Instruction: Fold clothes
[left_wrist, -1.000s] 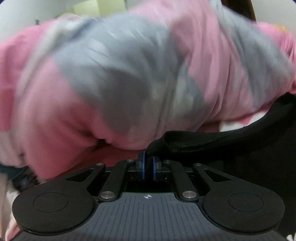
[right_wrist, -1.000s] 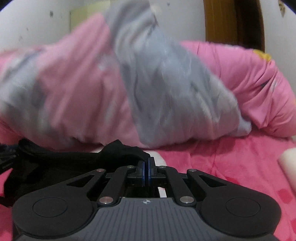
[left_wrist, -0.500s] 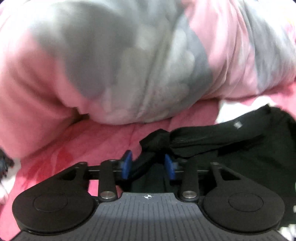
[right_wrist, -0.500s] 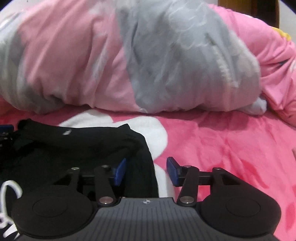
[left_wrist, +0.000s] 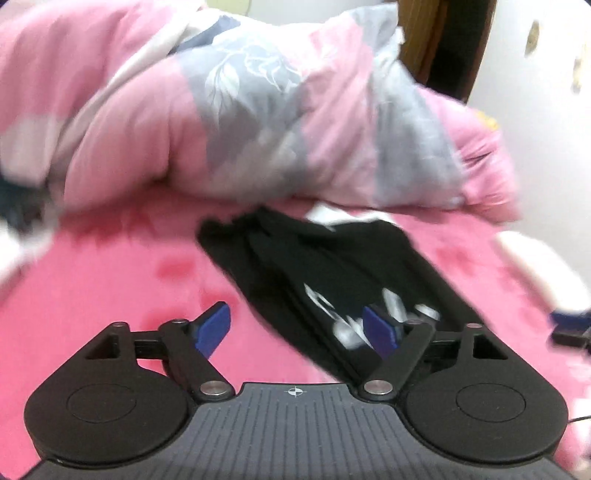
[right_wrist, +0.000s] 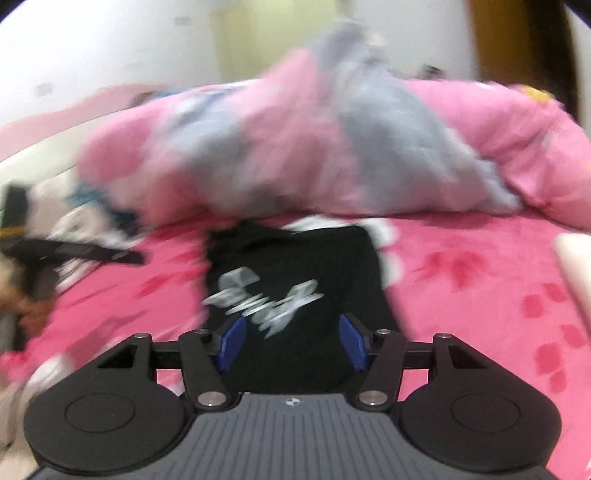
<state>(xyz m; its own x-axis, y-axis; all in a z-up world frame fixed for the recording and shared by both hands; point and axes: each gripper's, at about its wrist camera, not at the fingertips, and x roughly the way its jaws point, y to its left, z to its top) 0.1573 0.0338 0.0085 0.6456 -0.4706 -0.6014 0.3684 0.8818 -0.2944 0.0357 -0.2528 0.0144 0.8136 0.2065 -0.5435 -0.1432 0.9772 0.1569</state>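
A black garment with a white print (left_wrist: 332, 273) lies folded on the pink bedsheet (left_wrist: 110, 288); in the right wrist view the same black garment (right_wrist: 295, 280) shows its print facing up. My left gripper (left_wrist: 297, 330) hangs above and short of it, its jaws opening, blue pads apart with nothing pressed between them. My right gripper (right_wrist: 291, 341) hovers over the garment's near edge, its jaws also opening, and the cloth lies below the pads, not gripped. Both views are blurred by motion.
A bulky pink and grey floral duvet (left_wrist: 258, 110) is heaped behind the garment. Other clothes (right_wrist: 85, 225) lie at the left of the bed. A white object (right_wrist: 576, 266) sits at the right edge. A wall and a wooden door frame (left_wrist: 436, 40) stand behind.
Both grippers let go of the black garment, opened wide and pulled back and up from it. The garment now lies folded on the sheet, with its print showing.
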